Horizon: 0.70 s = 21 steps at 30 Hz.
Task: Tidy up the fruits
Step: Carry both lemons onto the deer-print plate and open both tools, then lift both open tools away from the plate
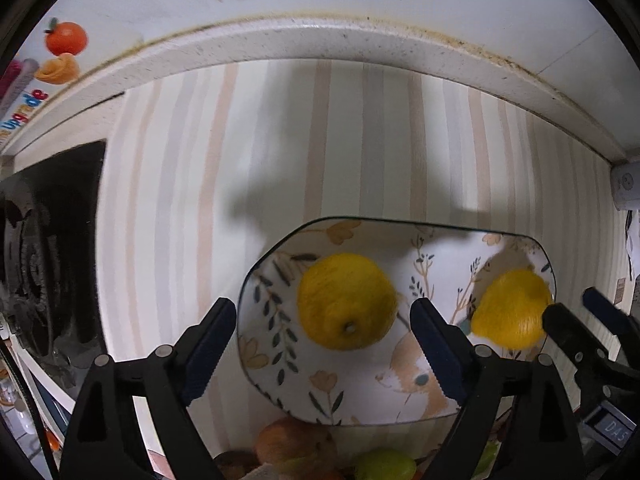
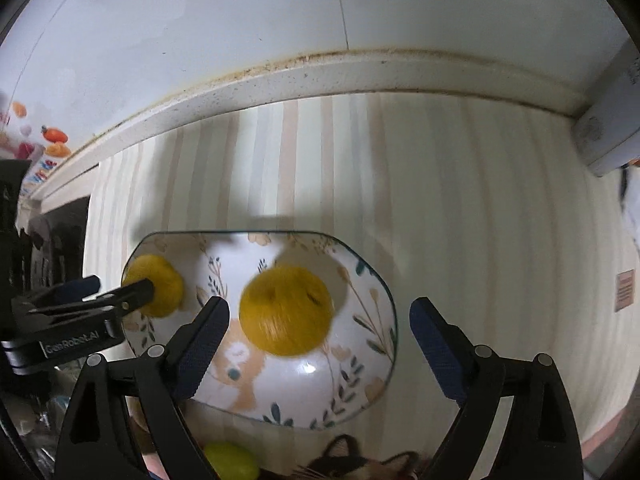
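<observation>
A floral plate [image 1: 360, 400] lies on a striped cloth with two yellow lemons on it. My left gripper [image 1: 324, 308] hangs open above the left lemon [image 1: 346, 300], its pads clear of the fruit on both sides. The second lemon [image 1: 512, 308] rests near the plate's right rim, partly behind my right gripper [image 1: 576, 304]. In the right wrist view my right gripper [image 2: 320, 306] is open over that lemon [image 2: 286, 310], which looks blurred, on the plate [image 2: 304, 396]. The left gripper [image 2: 118, 286] overlaps the other lemon [image 2: 160, 284].
A speckled ledge [image 1: 320, 40] and a white wall close off the far side. A dark stove burner [image 1: 40, 260] sits to the left. Near the bottom edge lie a brown fruit [image 1: 296, 444] and a green fruit [image 2: 232, 460]. A white box [image 2: 608, 136] stands at the right.
</observation>
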### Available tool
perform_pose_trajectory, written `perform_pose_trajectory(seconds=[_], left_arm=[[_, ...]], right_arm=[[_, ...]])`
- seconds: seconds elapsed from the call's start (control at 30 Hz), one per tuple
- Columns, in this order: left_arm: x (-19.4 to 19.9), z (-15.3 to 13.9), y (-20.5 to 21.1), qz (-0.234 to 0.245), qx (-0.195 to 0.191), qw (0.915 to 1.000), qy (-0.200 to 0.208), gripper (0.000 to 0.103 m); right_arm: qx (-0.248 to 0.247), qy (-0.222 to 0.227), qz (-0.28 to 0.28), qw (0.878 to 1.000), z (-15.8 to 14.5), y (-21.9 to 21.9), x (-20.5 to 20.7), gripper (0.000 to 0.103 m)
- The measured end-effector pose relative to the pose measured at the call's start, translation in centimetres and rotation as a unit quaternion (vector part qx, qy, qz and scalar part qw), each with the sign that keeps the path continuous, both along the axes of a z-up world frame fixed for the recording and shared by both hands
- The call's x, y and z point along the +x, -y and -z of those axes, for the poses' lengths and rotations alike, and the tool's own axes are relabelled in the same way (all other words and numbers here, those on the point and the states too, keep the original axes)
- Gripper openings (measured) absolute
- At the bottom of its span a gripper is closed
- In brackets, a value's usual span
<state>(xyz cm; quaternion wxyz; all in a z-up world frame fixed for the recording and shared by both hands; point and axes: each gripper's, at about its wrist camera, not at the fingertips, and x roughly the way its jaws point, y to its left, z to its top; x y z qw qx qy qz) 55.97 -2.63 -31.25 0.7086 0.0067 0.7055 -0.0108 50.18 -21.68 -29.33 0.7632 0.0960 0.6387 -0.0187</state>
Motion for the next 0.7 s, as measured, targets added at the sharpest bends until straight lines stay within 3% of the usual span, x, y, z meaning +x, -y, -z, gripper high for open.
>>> perform_pose_trajectory(seconds=[0.27,0.5,0.7], left_arm=[[-6.3,-3.3,-0.7,0.002,0.034,0.9981,0.051,0.089],[-11.4,-4.6,-0.4,-0.004,0.035,0.9958,0.085,0.089],[-13.8,-6.4,-1.1,-0.009,0.027,0.9921,0.122,0.089]], right_arm=[[-0.044,0.005,-0.014,0.999,-1.5,-1.4,-4.9,0.094],[-0.053,0.017,-0.019,0.998,-3.1,-2.9,-9.5,0.094],[-0.063,0.052,-0.018,0.997,-6.6,-3.8,-13.1,0.094]])
